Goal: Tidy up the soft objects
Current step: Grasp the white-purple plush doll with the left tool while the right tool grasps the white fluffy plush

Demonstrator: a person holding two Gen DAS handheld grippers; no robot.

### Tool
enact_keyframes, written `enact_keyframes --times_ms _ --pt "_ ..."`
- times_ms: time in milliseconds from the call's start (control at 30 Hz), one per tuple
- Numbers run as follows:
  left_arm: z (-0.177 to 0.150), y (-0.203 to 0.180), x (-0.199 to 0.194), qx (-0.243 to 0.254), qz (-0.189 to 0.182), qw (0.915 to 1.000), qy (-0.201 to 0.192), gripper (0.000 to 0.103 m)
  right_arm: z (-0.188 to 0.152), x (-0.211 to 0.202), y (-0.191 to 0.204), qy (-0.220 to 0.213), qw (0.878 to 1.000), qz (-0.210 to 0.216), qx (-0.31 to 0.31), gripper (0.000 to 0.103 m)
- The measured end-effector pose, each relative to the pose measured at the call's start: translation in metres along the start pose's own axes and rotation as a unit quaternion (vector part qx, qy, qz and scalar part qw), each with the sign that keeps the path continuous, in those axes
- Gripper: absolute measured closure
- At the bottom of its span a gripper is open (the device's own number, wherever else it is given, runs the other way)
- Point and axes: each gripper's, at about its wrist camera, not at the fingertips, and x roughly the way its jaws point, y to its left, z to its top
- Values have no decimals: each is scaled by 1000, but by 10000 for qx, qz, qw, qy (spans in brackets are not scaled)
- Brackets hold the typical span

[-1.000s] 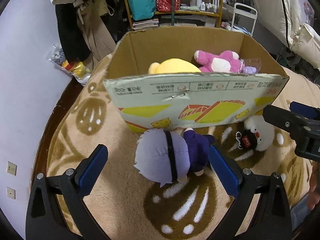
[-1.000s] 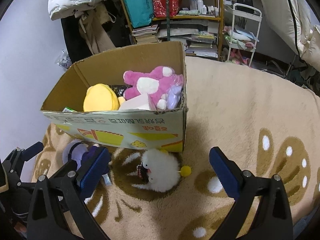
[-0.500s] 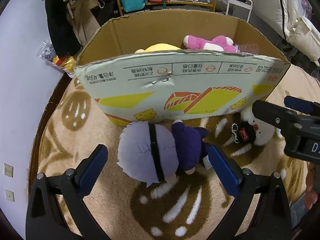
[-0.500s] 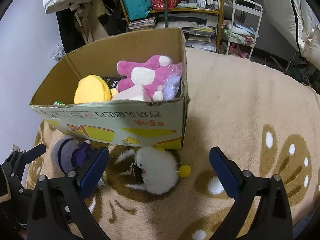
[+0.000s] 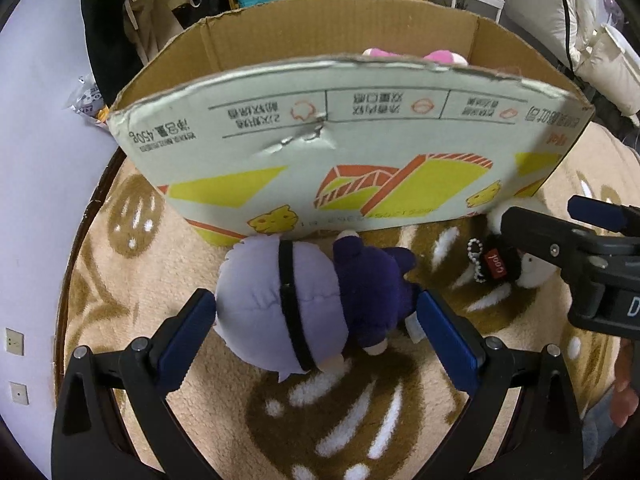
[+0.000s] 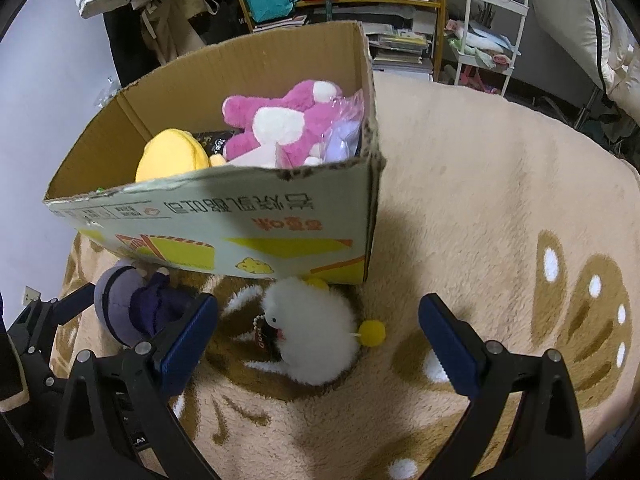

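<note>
**Both grippers spread over toys in front of box**

Cardboard box (image 6: 224, 216) stands ahead of both pairs of fingers on the tan blanket (image 6: 480, 200); pink plush (image 6: 288, 120) and yellow plush (image 6: 172, 156) lie inside. Left gripper (image 5: 316, 324): fingers wide apart, purple doll (image 5: 304, 304) lying between them, left pad at its head, not clamped. Right gripper (image 6: 318, 340): fingers wide apart, holding nothing; white fluffy toy (image 6: 316, 336) lies between them, just beside the box.

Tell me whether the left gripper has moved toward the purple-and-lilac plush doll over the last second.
Yes. The left gripper has closed in: the purple-and-lilac plush doll now sits between its open jaws, and the printed cardboard box looms larger and nearer.
</note>
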Motion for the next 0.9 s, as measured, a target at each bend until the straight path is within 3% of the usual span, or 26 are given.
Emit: enact_keyframes --times_ms 300,500,767,833,900 --pt "1 10 12 -229 -100 9997 37 4 -3 12 3 281 9995 -33 -110 0" --pt "-2 23 20 -525 -314 9980 183 6 -6 21 6 516 9985 37 -152 17" --pt "-4 26 16 -470 -285 9984 110 10 -9 27 -3 615 9981 75 -38 33" --pt "-5 26 14 -558 -128 9984 37 11 -7 27 -5 661 9977 162 -37 46" --pt "-6 29 13 -593 -148 9981 20 14 -7 28 -5 682 9974 235 -33 51"
